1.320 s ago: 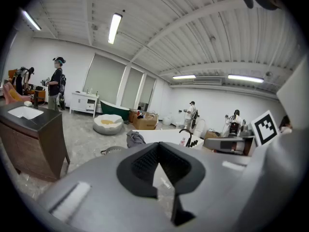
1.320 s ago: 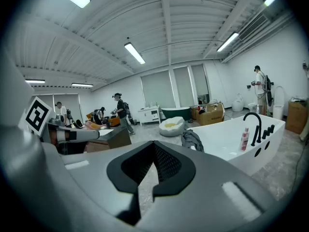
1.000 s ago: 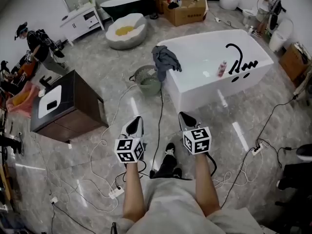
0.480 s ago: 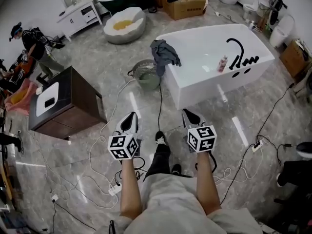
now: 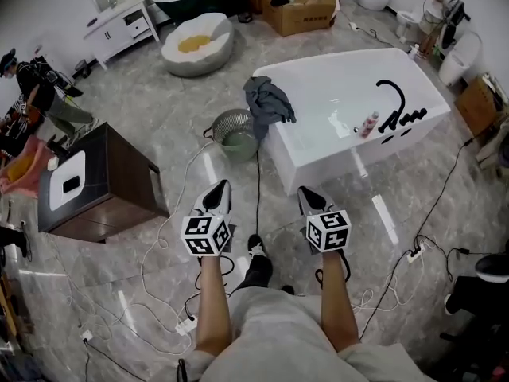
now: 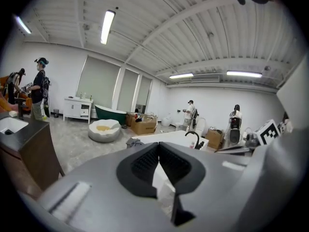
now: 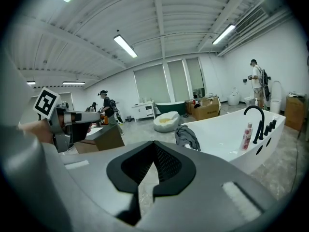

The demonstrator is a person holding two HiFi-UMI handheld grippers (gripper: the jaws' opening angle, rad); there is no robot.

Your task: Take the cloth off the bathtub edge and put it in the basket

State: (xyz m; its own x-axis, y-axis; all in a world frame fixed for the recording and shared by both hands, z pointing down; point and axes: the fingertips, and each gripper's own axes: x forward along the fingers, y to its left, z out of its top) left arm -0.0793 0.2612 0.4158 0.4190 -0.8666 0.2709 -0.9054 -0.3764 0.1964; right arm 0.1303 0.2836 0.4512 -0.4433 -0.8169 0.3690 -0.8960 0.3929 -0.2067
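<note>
Approach leg, nothing handled yet.

- You have stepped closer over the last second: the bathtub [image 5: 350, 58] and the dark cabinet [image 5: 103, 185] sit lower in the head view than before, and the tub's near corner now lies just ahead of the right gripper [image 5: 303, 191].
- Left gripper [image 5: 222, 186] and right gripper both have their jaws together, nothing between them, same as a second ago.
- The cloth [image 5: 267, 102] is grey and crumpled, draped over the tub's far left corner, hanging partly down the outside. It is untouched.
- The basket [image 5: 242, 143] stands on the floor just beside that corner, below the cloth.

Reading: you are still well apart from the cloth. Likely you need more steps, then to open one set of tongs before reaching. Mind the cables on the floor [image 5: 159, 102].
</note>
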